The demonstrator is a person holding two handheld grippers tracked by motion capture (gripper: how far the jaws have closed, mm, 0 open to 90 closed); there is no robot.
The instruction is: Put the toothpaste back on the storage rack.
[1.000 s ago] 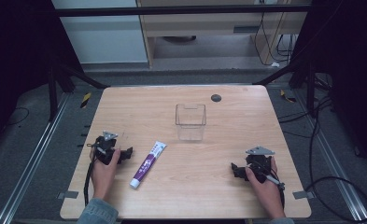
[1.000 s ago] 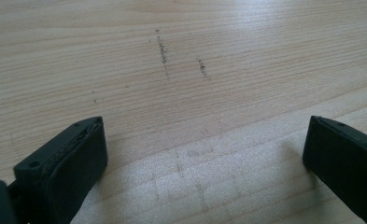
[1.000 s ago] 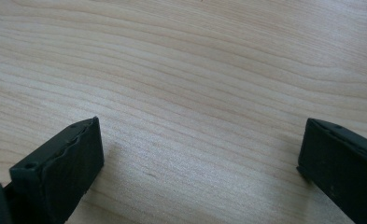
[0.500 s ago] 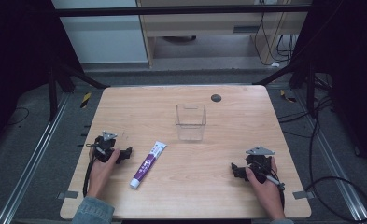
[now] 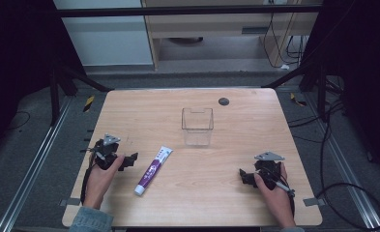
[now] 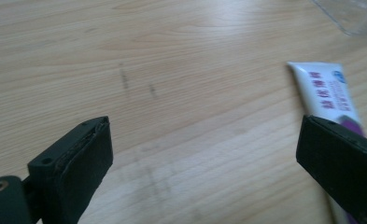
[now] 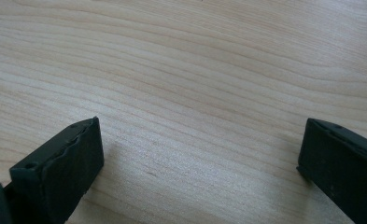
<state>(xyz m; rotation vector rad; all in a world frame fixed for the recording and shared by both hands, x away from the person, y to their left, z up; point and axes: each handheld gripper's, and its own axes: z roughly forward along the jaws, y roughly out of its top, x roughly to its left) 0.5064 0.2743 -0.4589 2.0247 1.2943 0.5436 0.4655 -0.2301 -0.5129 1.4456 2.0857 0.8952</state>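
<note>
Pale wood grain covers the worktop (image 5: 255, 121), and across the last second almost nothing on it has moved: both hands rest where they were, so no step looks begun. The left claw (image 5: 125, 162), jaws wide apart, sits just beside the toothpaste tube (image 5: 153, 170); the right claw (image 5: 247, 176), equally spread, rests well apart from it. White and purple, the tube lies flat, cap toward the person, near the clear bin (image 5: 197, 126).

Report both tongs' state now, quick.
Left tongs: open, empty, toothpaste tube beside one jaw.
Right tongs: open, empty, over bare table.
</note>
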